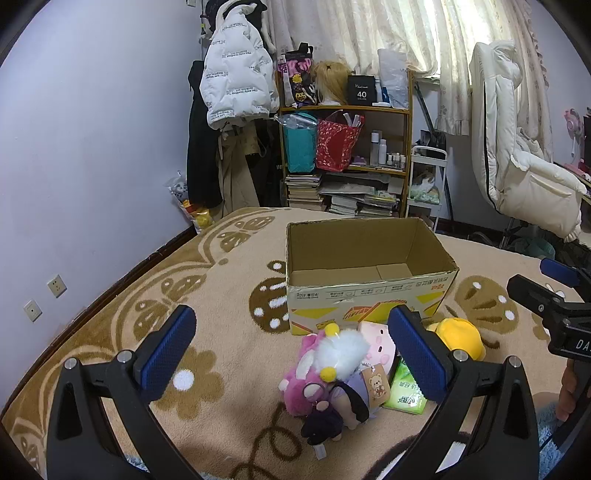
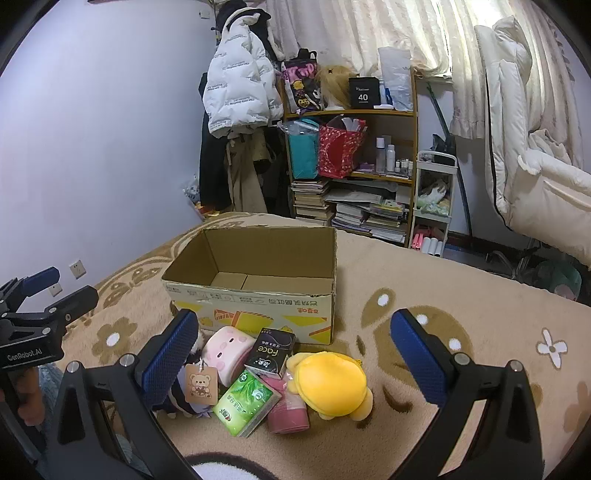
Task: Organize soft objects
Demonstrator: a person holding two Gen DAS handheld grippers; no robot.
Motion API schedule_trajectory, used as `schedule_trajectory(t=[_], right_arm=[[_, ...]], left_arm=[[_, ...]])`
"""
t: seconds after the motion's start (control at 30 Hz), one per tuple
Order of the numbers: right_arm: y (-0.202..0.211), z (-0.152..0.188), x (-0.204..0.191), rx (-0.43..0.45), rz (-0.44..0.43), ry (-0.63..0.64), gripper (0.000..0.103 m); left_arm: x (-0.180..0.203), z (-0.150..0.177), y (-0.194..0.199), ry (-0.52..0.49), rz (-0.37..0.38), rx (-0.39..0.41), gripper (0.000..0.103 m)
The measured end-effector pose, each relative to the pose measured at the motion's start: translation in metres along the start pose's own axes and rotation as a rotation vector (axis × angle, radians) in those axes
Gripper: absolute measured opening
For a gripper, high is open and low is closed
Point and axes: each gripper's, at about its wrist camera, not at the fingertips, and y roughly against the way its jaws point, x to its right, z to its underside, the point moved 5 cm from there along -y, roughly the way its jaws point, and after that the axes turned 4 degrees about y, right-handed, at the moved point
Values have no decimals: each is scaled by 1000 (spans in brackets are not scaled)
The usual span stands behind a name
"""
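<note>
A bedroom's far side: a wooden shelf (image 1: 345, 147) stands against the curtained window (image 1: 388, 33), its top holding a blond wig (image 1: 330, 79), a black box (image 1: 361, 90) and a patterned bag (image 1: 297, 79). The middle shelf carries a teal bag (image 1: 301, 142), a red gift bag (image 1: 338, 144) and small bottles (image 1: 386, 149); stacked books (image 1: 343, 195) fill the bottom. A white puffer jacket (image 1: 236, 70) hangs over dark coats at the shelf's left, beside the lilac wall (image 1: 92, 147) with two wall sockets (image 1: 56, 285). A white cart (image 2: 434, 199) stands right of the shelf. A white quilt (image 2: 535, 147) drapes at the right edge.
</note>
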Motion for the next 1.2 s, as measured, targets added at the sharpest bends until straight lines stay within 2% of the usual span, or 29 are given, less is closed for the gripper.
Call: schedule_trajectory(t=[1.2], right_arm=[[2, -2, -2, 2, -3, 9, 103]], left_arm=[[-1, 2, 0, -2, 2, -1, 103]])
